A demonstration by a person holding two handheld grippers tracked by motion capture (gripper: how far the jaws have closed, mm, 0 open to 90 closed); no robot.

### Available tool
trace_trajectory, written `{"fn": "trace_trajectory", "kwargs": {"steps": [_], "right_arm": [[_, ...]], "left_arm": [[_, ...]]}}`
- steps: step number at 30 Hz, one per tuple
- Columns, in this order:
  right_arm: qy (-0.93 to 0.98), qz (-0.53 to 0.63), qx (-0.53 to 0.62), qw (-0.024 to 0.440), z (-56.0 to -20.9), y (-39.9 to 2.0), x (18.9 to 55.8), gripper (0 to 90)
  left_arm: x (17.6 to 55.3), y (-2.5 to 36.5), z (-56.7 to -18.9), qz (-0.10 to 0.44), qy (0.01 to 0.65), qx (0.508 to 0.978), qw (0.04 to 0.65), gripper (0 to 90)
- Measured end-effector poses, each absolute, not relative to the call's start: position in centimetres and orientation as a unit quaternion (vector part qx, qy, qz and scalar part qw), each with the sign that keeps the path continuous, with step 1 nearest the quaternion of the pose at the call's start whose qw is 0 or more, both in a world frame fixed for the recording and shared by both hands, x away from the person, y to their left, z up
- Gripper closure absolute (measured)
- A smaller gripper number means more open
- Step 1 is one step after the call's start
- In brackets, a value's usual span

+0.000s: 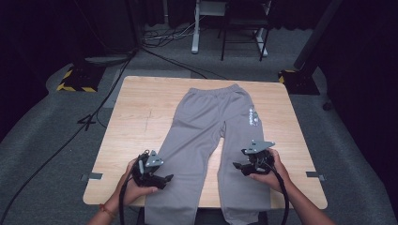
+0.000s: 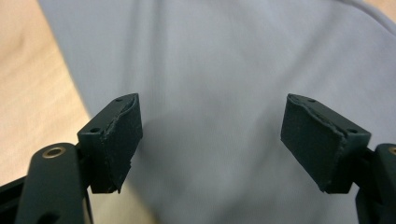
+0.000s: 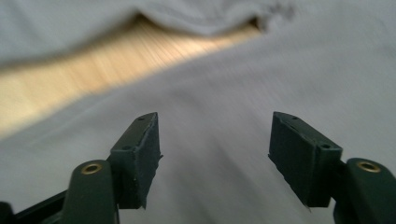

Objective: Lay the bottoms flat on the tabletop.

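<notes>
Grey sweatpants [image 1: 213,136] lie flat on the wooden desk [image 1: 136,122], waistband at the far side, both leg ends hanging over the near edge. Left tongs [image 1: 165,179], held in the left hand [image 1: 136,185], sit at the outer edge of the left pant leg; jaws spread wide, nothing clamped, grey fabric and a strip of desk beneath them. Right tongs [image 1: 238,167], in the right hand [image 1: 267,176], hover over the right pant leg, released, jaws wide apart above the cloth.
</notes>
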State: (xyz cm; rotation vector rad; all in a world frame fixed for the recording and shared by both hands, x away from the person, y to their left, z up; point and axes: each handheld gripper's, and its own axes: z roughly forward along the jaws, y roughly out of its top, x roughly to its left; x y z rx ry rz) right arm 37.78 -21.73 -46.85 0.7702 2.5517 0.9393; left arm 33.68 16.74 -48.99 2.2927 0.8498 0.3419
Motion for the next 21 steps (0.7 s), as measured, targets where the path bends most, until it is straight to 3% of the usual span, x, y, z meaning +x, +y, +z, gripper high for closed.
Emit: {"fn": "trace_trajectory", "kwargs": {"steps": [6, 21], "right_arm": [[0.895, 0.299, 0.302, 0.138, -48.5, -24.4, 38.3, 34.0], [0.889, 0.244, 0.366, 0.127, -47.7, -35.9, 34.8, 33.5]], "left_arm": [[36.1, 15.1, -49.5, 0.117, 0.319, 0.884, 0.323, 20.1], [36.7, 21.0, -49.8, 0.124, 0.370, 0.860, 0.328, 19.1]]}}
